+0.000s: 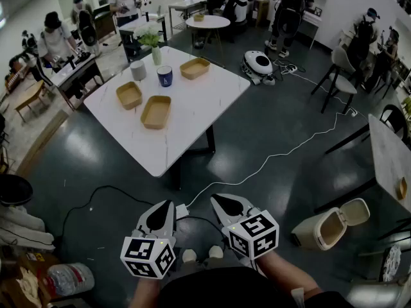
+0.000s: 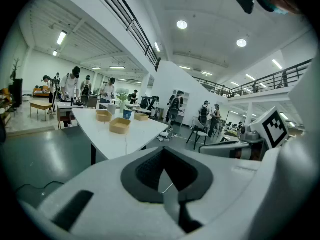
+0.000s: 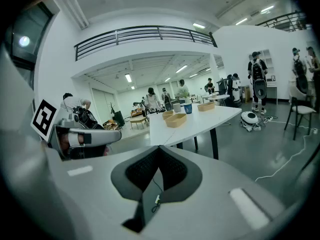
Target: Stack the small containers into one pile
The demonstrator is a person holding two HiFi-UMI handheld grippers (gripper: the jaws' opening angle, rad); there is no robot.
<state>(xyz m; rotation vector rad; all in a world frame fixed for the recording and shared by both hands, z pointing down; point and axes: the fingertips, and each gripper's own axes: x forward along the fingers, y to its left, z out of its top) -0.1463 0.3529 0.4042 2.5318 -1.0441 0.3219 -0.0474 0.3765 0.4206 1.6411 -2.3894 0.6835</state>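
Three shallow tan containers lie apart on the white table (image 1: 192, 117): one at the near middle (image 1: 156, 111), one to its left (image 1: 129, 95), one at the far side (image 1: 194, 68). In the left gripper view the same containers show as a near one (image 2: 120, 125), a left one (image 2: 104, 115) and a far one (image 2: 141, 116). My left gripper (image 1: 168, 205) and right gripper (image 1: 216, 199) hang side by side over the floor, well short of the table. Both are shut with nothing held. The right gripper view shows its jaw tips (image 3: 160, 149) together, and the containers (image 3: 176, 120) far ahead.
A blue cup (image 1: 165, 76), a grey cup (image 1: 138, 70) and a vase with a plant (image 1: 154, 47) stand among the containers. A tipped beige bin (image 1: 327, 226) lies to my right and a white cable (image 1: 282, 153) crosses the floor. People, chairs and other tables stand beyond.
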